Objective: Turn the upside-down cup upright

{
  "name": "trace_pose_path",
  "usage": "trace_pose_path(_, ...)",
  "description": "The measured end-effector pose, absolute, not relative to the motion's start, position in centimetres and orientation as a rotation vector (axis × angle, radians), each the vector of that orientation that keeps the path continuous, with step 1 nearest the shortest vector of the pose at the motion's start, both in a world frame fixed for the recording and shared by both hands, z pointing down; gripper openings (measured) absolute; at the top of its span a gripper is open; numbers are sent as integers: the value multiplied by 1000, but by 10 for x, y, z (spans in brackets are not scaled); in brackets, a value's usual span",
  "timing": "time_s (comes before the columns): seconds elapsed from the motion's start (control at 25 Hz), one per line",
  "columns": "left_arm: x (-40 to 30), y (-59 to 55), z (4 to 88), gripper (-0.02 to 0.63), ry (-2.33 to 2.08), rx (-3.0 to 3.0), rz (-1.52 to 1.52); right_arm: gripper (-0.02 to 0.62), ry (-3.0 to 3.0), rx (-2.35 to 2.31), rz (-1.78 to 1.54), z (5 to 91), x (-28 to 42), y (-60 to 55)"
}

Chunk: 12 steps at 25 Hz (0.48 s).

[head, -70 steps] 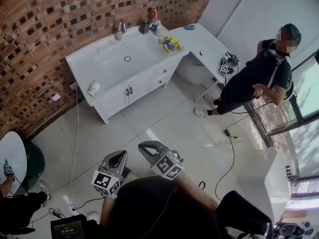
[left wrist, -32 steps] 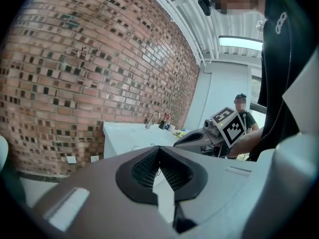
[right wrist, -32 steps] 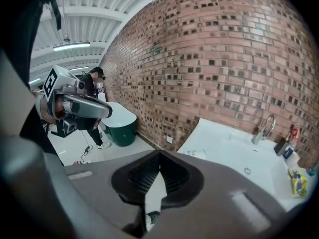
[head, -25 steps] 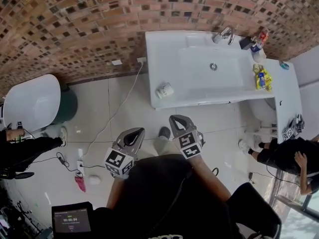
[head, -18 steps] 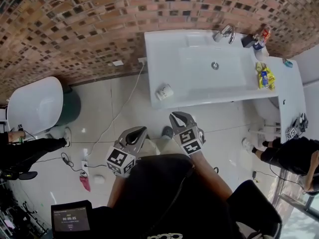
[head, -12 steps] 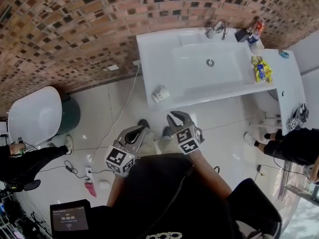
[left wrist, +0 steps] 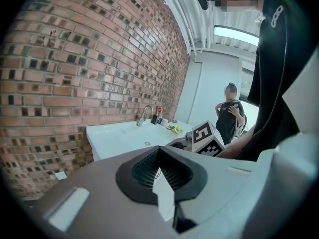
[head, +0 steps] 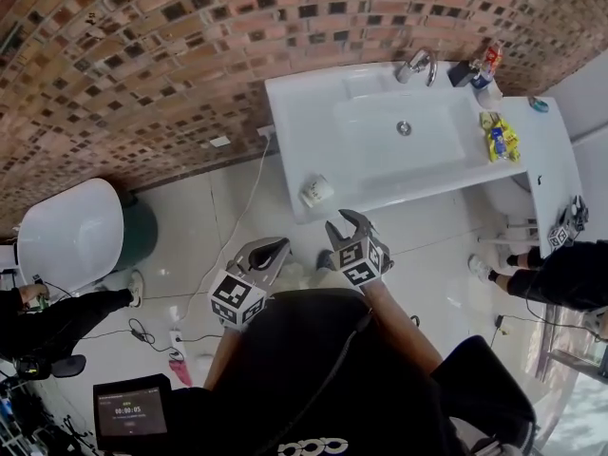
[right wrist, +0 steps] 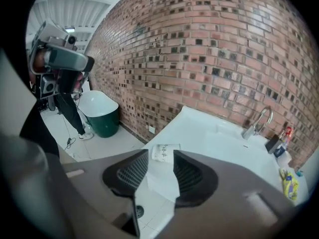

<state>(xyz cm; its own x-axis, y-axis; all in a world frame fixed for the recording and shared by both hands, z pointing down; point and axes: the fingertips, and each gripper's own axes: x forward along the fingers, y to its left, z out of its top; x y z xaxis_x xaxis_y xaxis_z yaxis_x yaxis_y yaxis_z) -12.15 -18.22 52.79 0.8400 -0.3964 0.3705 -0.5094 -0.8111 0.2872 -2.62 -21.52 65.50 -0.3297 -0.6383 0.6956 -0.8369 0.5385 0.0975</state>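
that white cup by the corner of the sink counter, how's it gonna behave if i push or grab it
The cup looks small, so it is probably light and may slide on the glossy counter. It stands near the front corner, so an outward push could send it off the edge. Being round, it would likely roll if tipped.

head view looks steeply down; every view shares the washbasin (head: 323, 131).
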Motion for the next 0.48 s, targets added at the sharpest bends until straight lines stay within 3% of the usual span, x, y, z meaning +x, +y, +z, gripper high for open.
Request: trace_pose_path(0.48, -157, -200, 532, 14, -718, 2597, 425, 383, -1902, 1266, 497, 723, -35, -264)
